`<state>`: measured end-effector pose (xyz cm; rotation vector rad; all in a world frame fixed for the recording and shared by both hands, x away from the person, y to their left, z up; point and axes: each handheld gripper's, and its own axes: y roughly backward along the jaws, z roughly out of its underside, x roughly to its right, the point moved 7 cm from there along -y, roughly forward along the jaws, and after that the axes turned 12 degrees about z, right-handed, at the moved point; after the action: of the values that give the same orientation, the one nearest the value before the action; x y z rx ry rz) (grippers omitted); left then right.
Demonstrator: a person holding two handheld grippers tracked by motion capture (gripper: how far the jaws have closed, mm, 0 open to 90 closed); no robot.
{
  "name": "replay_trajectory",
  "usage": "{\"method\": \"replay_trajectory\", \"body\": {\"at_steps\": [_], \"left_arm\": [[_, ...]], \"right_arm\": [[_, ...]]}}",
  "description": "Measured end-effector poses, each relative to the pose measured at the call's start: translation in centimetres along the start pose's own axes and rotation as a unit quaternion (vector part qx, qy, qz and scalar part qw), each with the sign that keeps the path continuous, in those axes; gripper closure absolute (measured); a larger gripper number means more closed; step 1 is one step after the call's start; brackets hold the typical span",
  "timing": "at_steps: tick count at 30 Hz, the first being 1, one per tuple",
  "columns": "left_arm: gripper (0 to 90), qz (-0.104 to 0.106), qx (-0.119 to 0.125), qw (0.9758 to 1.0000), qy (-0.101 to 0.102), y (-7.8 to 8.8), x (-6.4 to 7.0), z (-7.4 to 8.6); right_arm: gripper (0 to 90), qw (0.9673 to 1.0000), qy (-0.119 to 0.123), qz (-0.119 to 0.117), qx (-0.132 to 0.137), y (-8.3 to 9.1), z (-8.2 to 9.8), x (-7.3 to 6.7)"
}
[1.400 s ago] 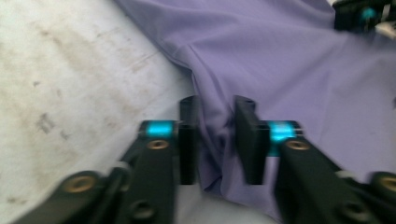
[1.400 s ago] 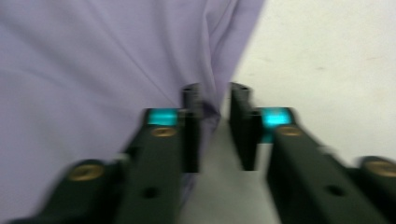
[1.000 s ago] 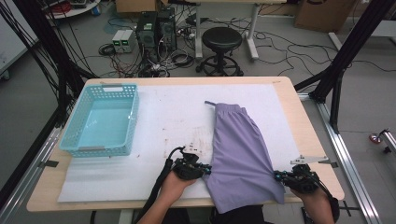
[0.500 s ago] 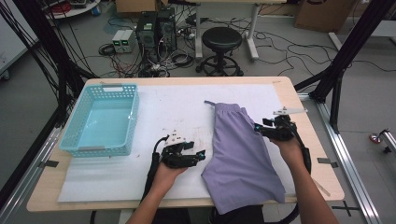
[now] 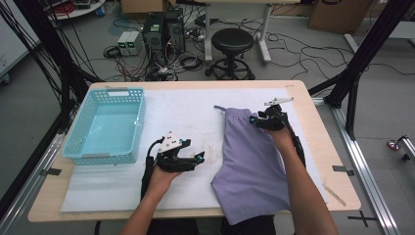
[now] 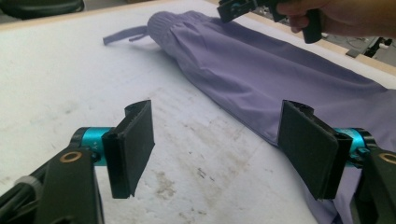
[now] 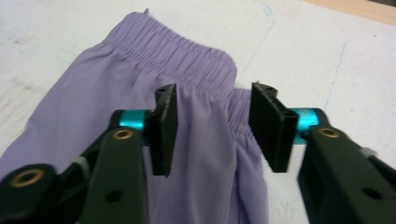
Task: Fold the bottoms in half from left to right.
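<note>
Both grippers just spread apart: right gripper (image 5: pixel 255 120) over the purple shorts (image 5: pixel 254 166) waistband, center-right; left gripper (image 5: pixel 199 159) on bare mat, center.

Shorts (image 5: pixel 252 161): plain lilac, no print, with matching gathered waistband and drawstring.
Basket (image 5: pixel 78 142): pale turquoise lattice walls.
Mat (image 5: pixel 191 107): white, with grey-brown smudges.
Table (image 5: pixel 303 98): light wood edge.
Left gripper (image 6: pixel 219 149): black jaws, cyan collars.
Stool (image 5: pixel 233 41): black.

Purple shorts (image 5: pixel 254 166) hem overhangs the table edge (hidden below).
</note>
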<state>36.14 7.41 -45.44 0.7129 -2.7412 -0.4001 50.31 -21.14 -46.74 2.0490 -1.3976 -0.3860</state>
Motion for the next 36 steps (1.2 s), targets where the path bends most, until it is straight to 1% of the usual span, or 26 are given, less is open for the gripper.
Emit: {"method": "replay_trajectory", "body": {"at_steps": [1, 2, 3, 5, 6, 7, 9, 11, 12, 13, 15, 16, 19, 20, 21, 22, 23, 24, 25, 26, 27, 29, 30, 32, 34, 36], "left_arm": [[27.7, 0.0, 0.003, 1.0, -0.003, 0.1, 0.0, -0.1], [27.8, -0.001, 0.003, 1.0, -0.005, 0.3, -0.1, -0.2], [27.8, -0.003, 0.003, 1.0, -0.006, 0.4, -0.2, -0.2], [27.9, -0.007, 0.002, 1.0, -0.001, 0.7, -0.5, -0.2], [27.9, -0.009, 0.003, 1.0, 0.003, 0.7, -0.5, -0.2], [27.9, -0.01, 0.002, 1.0, 0.002, 0.8, -0.6, -0.2], [27.9, -0.009, -0.001, 1.0, 0.002, 0.8, -0.5, -0.1], [27.9, -0.008, -0.004, 0.9999, 0.005, 0.7, -0.5, 0.0], [27.9, -0.007, -0.005, 0.9999, 0.006, 0.6, -0.5, 0.1], [27.9, -0.007, -0.006, 0.9999, 0.007, 0.5, -0.5, 0.1], [27.9, -0.006, -0.005, 0.9999, 0.011, 0.4, -0.4, 0.1], [27.9, -0.005, -0.005, 0.9999, 0.01, 0.4, -0.4, 0.1], [27.9, -0.005, -0.007, 0.9999, 0.012, 0.4, -0.4, 0.2], [27.9, -0.007, -0.007, 0.9999, 0.013, 0.5, -0.4, 0.2], [27.9, -0.007, -0.006, 0.9999, 0.013, 0.6, -0.5, 0.2], [27.9, -0.009, -0.003, 0.9998, 0.015, 0.7, -0.6, 0.2], [27.9, -0.01, -0.003, 0.9998, 0.017, 0.8, -0.6, 0.2], [27.9, -0.011, -0.001, 0.9998, 0.019, 0.8, -0.7, 0.2], [27.9, -0.011, 0.0, 0.9997, 0.021, 0.9, -0.8, 0.2], [27.9, -0.012, 0.001, 0.9996, 0.024, 0.8, -0.8, 0.2], [27.9, -0.012, 0.0, 0.9996, 0.025, 0.8, -0.8, 0.3], [27.9, -0.01, 0.0, 0.9996, 0.026, 0.7, -0.7, 0.3], [27.9, -0.008, -0.001, 0.9996, 0.027, 0.7, -0.6, 0.3], [27.9, -0.006, -0.001, 0.9996, 0.027, 0.7, -0.6, 0.4], [28.0, -0.004, -0.001, 0.9996, 0.029, 0.6, -0.5, 0.5], [28.1, -0.002, -0.004, 0.9996, 0.029, 0.6, -0.4, 0.6]], "right_arm": [[58.2, 1.0, -0.001, 0.002, 0.0, -0.2, -0.1, 0.0], [64.0, 1.0, -0.004, 0.002, -0.002, -0.3, -0.1, 0.0], [73.2, 1.0, -0.004, 0.0, -0.006, -0.4, 0.0, 0.0], [88.1, 0.9996, -0.007, -0.016, -0.021, -0.5, 0.4, -0.3], [90.0, 0.9994, -0.007, -0.023, -0.025, -0.4, 0.5, -0.4], [90.0, 0.9995, -0.003, -0.016, -0.026, -0.2, 0.5, -0.4], [90.0, 0.9999, -0.008, -0.01, -0.01, 0.5, 0.0, 0.0], [90.0, 0.9999, -0.013, 0.011, 0.0, 1.3, -0.2, 0.8], [90.0, 0.9996, -0.013, 0.024, -0.004, 1.5, -0.2, 1.2], [90.0, 0.9992, -0.01, 0.035, -0.015, 1.7, 0.1, 1.6], [90.0, 0.9979, -0.017, 0.053, -0.033, 1.6, 0.8, 2.3], [90.0, 0.9971, -0.02, 0.059, -0.044, 1.5, 1.3, 2.5], [89.8, 0.9954, -0.023, 0.063, -0.069, 0.8, 2.4, 2.7], [88.0, 0.9953, -0.021, 0.063, -0.07, 0.8, 2.5, 2.7], [81.6, 0.9949, -0.02, 0.071, -0.069, 0.9, 2.4, 2.7], [71.3, 0.9953, -0.025, 0.074, -0.057, 1.0, 2.0, 2.6], [65.4, 0.9958, -0.034, 0.074, -0.042, 1.3, 1.5, 2.4], [62.2, 0.9966, -0.04, 0.067, -0.027, 1.6, 0.9, 2.1], [58.1, 0.9975, -0.036, 0.06, -0.012, 1.8, 0.1, 1.6], [56.9, 0.9984, -0.029, 0.049, 0.003, 1.9, -0.6, 0.9], [56.6, 0.9991, -0.025, 0.029, 0.017, 2.0, -1.4, 0.0], [54.5, 0.9994, -0.017, -0.011, 0.027, 1.6, -2.5, -2.0], [54.5, 0.9993, -0.012, -0.027, 0.025, 1.1, -2.9, -3.0], [54.9, 0.9991, -0.009, -0.039, 0.012, -0.1, -3.2, -4.5], [56.5, 0.9993, -0.009, -0.037, 0.0, -1.5, -3.1, -5.5], [56.5, 0.9994, -0.008, -0.025, -0.024, -2.8, -2.4, -5.8]]}}
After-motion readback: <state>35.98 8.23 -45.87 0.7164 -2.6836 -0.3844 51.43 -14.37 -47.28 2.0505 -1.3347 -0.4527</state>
